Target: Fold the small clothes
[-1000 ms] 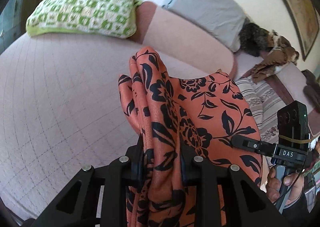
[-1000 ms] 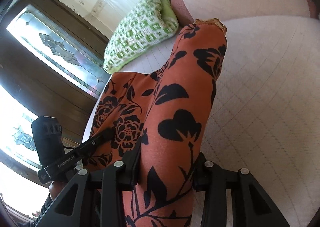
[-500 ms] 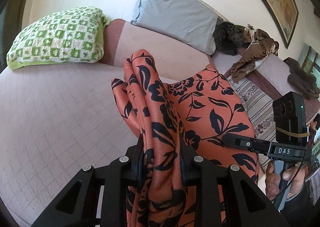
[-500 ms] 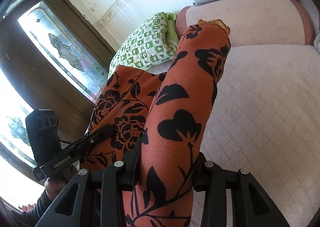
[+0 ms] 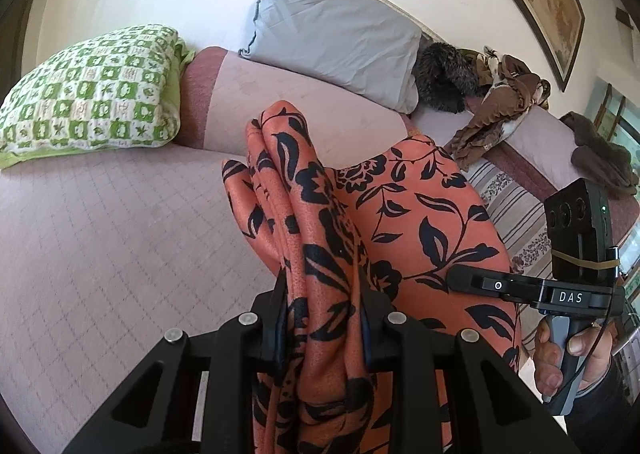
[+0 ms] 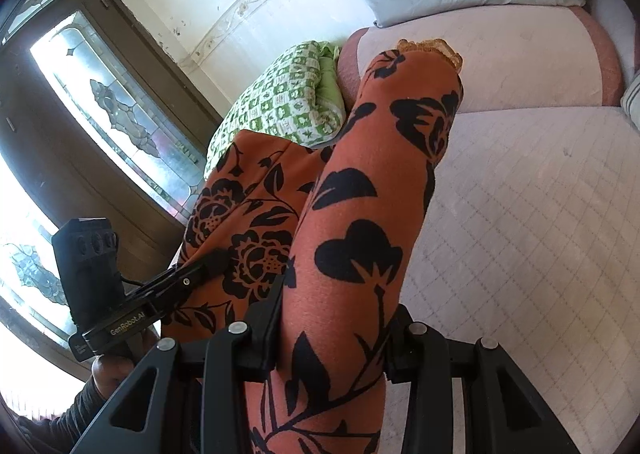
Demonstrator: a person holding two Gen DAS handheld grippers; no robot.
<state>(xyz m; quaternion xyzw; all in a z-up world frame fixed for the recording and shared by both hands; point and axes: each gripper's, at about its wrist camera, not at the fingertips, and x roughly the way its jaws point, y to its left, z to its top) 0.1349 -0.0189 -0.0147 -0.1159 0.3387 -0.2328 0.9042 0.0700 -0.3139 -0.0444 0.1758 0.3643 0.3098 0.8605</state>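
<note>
— Both our grippers have risen since a second ago; more wall shows above the grey pillow (image 5: 340, 37)

— We clamp the orange floral garment (image 5: 320, 254) in the left gripper (image 5: 320, 318) and right gripper (image 6: 332, 326), stretched between them above the pink quilted bed (image 5: 100, 234)

Lower part of orange floral garment (image 5: 400, 221) cut off by bottom frame edge in both wrist views; fingertips of left gripper (image 5: 322, 318) and right gripper (image 6: 332, 330) buried under garment folds; mattress (image 5: 100, 246) behind garment hidden; dark heap (image 5: 444, 81) beyond garment unidentifiable
</note>
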